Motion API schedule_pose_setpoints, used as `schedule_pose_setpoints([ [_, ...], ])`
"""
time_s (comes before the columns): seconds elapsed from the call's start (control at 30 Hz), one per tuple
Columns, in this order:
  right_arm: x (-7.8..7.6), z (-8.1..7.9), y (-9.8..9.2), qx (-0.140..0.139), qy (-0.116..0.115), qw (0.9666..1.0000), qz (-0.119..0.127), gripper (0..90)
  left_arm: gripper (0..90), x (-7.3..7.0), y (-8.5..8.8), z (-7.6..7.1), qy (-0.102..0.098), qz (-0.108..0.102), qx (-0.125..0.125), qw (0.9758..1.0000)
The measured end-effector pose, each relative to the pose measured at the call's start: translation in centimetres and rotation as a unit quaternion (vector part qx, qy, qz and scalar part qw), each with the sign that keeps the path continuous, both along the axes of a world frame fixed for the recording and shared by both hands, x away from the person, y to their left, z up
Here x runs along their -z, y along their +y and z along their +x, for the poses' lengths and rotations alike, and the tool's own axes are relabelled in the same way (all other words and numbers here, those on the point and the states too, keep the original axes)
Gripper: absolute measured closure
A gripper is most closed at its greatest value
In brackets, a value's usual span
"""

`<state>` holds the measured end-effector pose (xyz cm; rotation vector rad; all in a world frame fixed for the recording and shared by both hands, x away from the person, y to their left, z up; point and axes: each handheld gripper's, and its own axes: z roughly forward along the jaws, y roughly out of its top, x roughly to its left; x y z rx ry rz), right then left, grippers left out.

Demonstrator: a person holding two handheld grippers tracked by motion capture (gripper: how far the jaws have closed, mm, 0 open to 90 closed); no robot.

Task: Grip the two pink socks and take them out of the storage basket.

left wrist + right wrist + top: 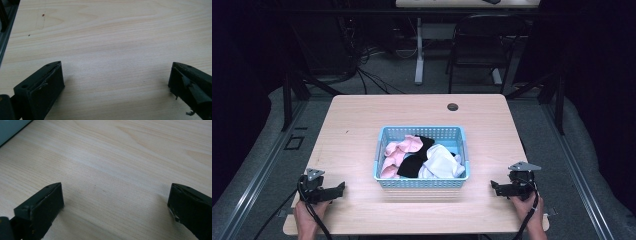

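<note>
Nothing is in hand yet; the left gripper [339, 189] and right gripper [495, 187] rest on the bench [362, 120], jaws wide and empty, flanking the blue basket [422, 181] of socks [439, 162] mid-bench; next, I judge, one gripper must reach in and pinch a sock.

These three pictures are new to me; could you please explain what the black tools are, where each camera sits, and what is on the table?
A person sits at a wooden table and holds a two-jaw hand tool in each hand. The high view looks down from above: the left gripper and the right gripper rest near the front corners. Between them stands a blue basket holding pink, black and white cloth pieces, perhaps socks. The other two pictures come from cameras riding on each gripper, looking along its black jaws. Both stand wide open over bare wood and hold nothing.
</note>
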<state>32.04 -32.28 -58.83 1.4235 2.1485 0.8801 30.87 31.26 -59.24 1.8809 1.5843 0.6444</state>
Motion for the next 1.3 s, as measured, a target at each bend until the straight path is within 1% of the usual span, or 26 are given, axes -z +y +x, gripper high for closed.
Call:
schedule_pose_setpoints([
  [0.03, 0.0, 0.0, 0.0, 0.000, 0.000, 1.0000, 0.000, 0.0, 0.1, 0.0, 0.0, 0.0, 0.000, 0.000, 0.000, 1.0000],
  [0.1, 0.0, 0.0, 0.0, 0.000, 0.000, 1.0000, 0.000, 0.0, 0.1, -0.2, 0.2, 0.1, 0.008, -0.002, 0.003, 1.0000],
  [0.13, 0.0, 0.0, 0.0, -0.001, 0.000, 1.0000, 0.000, 0.0, 0.4, -0.5, 0.3, 0.3, 0.022, -0.006, 0.004, 0.9997],
  [0.17, 0.0, 0.0, 0.0, -0.001, 0.000, 1.0000, 0.000, 0.0, 0.4, -0.5, 0.3, 0.3, 0.022, -0.006, 0.004, 0.9997],
  [0.2, 0.0, 0.0, 0.0, -0.002, 0.001, 1.0000, 0.000, 0.0, 0.3, -1.0, 0.5, 0.5, 0.037, -0.009, 0.009, 0.9992],
  [0.23, 0.0, 0.0, 0.0, -0.002, 0.001, 1.0000, 0.000, 0.0, 0.3, -1.3, 0.6, 0.5, 0.041, -0.010, 0.011, 0.9990],
  [0.27, 0.0, 0.0, 0.0, -0.002, 0.001, 1.0000, 0.000, 0.0, 0.3, -1.3, 0.6, 0.5, 0.041, -0.010, 0.011, 0.9990],
  [0.3, 0.0, 0.0, 0.0, -0.002, 0.001, 1.0000, 0.000, 0.0, 0.3, -1.9, 0.6, 0.6, 0.047, -0.012, 0.015, 0.9987],
  [0.33, 0.0, 0.0, 0.0, -0.002, 0.001, 1.0000, 0.000, 0.0, 0.3, -1.9, 0.6, 0.6, 0.047, -0.012, 0.015, 0.9987],
  [0.37, 0.0, 0.0, 0.0, -0.002, 0.001, 1.0000, 0.000, 0.0, 0.3, -2.2, 0.5, 0.7, 0.052, -0.014, 0.021, 0.9983],
  [0.47, 0.0, 0.0, 0.0, -0.002, 0.001, 1.0000, 0.000, 0.0, 0.3, -3.2, 0.2, 0.8, 0.062, -0.007, 0.040, 0.9973],
  [0.6, 0.0, 0.0, 0.0, -0.002, 0.001, 1.0000, 0.001, 0.0, 0.3, -4.3, -0.3, 1.1, 0.073, 0.002, 0.056, 0.9958],
  [0.67, 0.0, 0.0, 0.0, -0.002, 0.001, 1.0000, 0.000, 0.0, 0.3, -4.9, -0.4, 1.3, 0.076, 0.005, 0.061, 0.9952],
  [0.73, 0.0, 0.0, 0.0, -0.002, 0.001, 1.0000, 0.000, 0.0, 0.3, -5.4, -0.5, 1.7, 0.082, 0.003, 0.064, 0.9945],
  [0.77, 0.0, 0.0, 0.0, -0.002, 0.001, 1.0000, 0.000, 0.0, 0.3, -5.4, -0.5, 1.7, 0.082, 0.003, 0.064, 0.9945],
  [0.9, 0.0, 0.0, 0.0, -0.002, 0.001, 1.0000, 0.000, 0.0, 0.3, -6.2, -0.8, 2.2, 0.088, 0.003, 0.073, 0.9934],
  [0.93, 0.0, 0.0, 0.0, 0.000, 0.000, 1.0000, 0.001, 0.1, 0.3, -6.7, -0.8, 2.4, 0.094, 0.001, 0.080, 0.9924],
  [1.0, 0.0, 0.0, 0.0, 0.000, 0.000, 1.0000, 0.001, 0.1, 0.3, -6.9, -0.9, 2.6, 0.095, -0.001, 0.081, 0.9922],
  [1.03, 0.0, 0.0, 0.0, 0.000, -0.001, 1.0000, 0.001, 0.1, 0.3, -7.1, -0.9, 2.7, 0.097, -0.002, 0.082, 0.9919],
  [1.07, 0.0, 0.0, 0.0, 0.000, -0.001, 1.0000, 0.001, 0.2, 0.3, -7.4, -1.0, 2.9, 0.100, -0.006, 0.088, 0.9911],
  [1.1, 0.0, 0.0, 0.0, 0.000, 0.000, 1.0000, 0.001, 0.2, 0.3, -7.6, -1.0, 2.9, 0.100, -0.005, 0.089, 0.9909],
  [1.13, 0.0, 0.0, 0.0, 0.000, -0.001, 1.0000, 0.001, 0.2, 0.3, -8.1, -1.2, 3.2, 0.100, -0.004, 0.091, 0.9908],
  [1.17, 0.0, 0.0, 0.0, 0.000, -0.001, 1.0000, 0.001, 0.2, 0.3, -8.1, -1.2, 3.2, 0.100, -0.004, 0.091, 0.9908],
  [1.23, 0.0, 0.0, 0.0, 0.000, -0.001, 1.0000, 0.001, 0.2, 0.3, -8.7, -1.3, 3.4, 0.098, -0.003, 0.094, 0.9907],
  [1.3, 0.0, 0.0, 0.0, 0.000, -0.001, 1.0000, 0.001, 0.2, 0.3, -9.4, -1.5, 3.7, 0.099, -0.004, 0.100, 0.9900],
])
